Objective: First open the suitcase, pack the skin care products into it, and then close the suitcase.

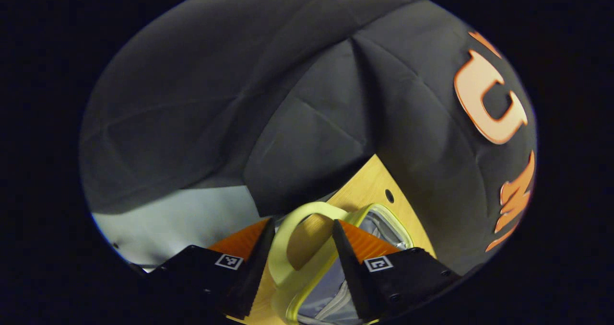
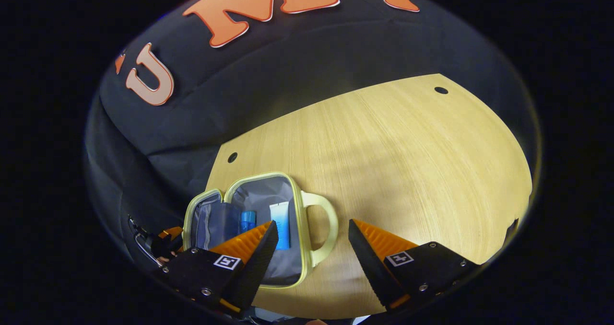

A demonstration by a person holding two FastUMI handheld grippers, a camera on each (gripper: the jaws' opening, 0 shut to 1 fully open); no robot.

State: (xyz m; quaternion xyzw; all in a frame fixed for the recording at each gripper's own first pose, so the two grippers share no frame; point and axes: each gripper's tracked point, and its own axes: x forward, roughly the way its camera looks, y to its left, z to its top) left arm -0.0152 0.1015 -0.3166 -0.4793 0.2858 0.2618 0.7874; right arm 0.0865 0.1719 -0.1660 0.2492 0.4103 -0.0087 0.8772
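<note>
Left gripper (image 1: 300, 248): fingers spread either side of the suitcase handle (image 1: 288, 238), not pinching.
Right gripper (image 2: 312, 248): spread, empty, above the table (image 2: 407, 171).
Suitcase (image 2: 249, 186): open on the table, tube (image 2: 279, 219) inside.
Handling: looks light, semi-rigid; the stiff handle is the likeliest hold.

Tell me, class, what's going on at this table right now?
A person with a gripper in each hand is packing a small yellow suitcase on a wooden table. The case lies open, with a white tube and a blue item already inside. The left gripper hangs open with its fingers either side of the suitcase handle, not pressing on it. The right gripper hovers open above the case. Closing is not yet done.
</note>
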